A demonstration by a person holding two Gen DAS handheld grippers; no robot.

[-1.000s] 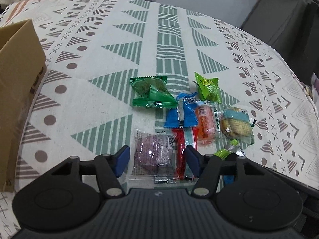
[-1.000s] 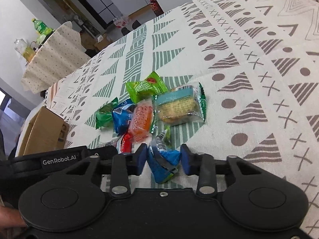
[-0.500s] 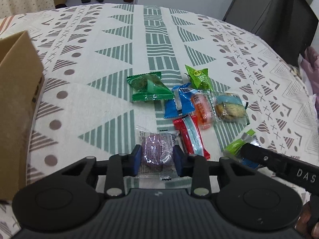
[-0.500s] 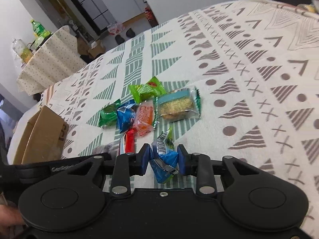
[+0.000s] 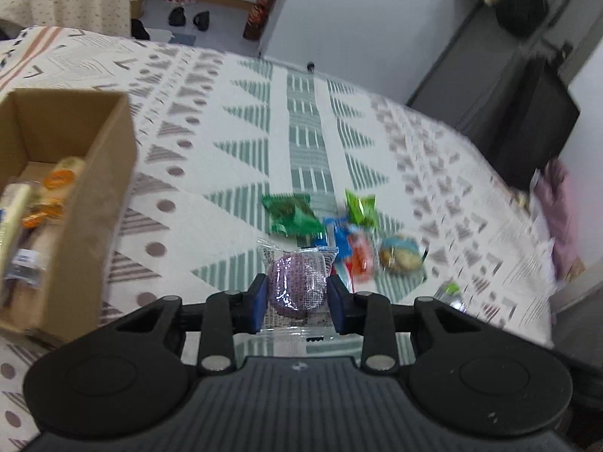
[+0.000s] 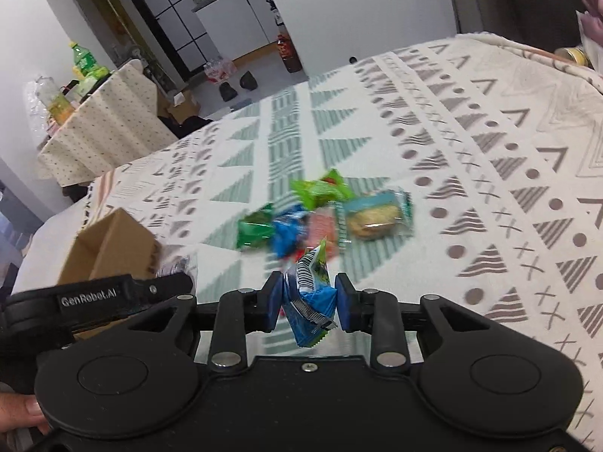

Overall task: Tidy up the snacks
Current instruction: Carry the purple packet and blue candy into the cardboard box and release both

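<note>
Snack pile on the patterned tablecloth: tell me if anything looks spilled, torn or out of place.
Nothing stands out. The loose wrapped snacks lie in an overlapping heap on the patterned tablecloth, with no tear or spill visible, though blur hides detail. The brown cardboard box stands upright.

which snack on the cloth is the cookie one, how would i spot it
Start at the patterned tablecloth and find the small heap of wrapped snacks near its green middle stripe. The cookie pack lies at the heap's right end, next to the orange pack. It alone is a clear wrapper showing a pale round biscuit under a light blue label.
</note>
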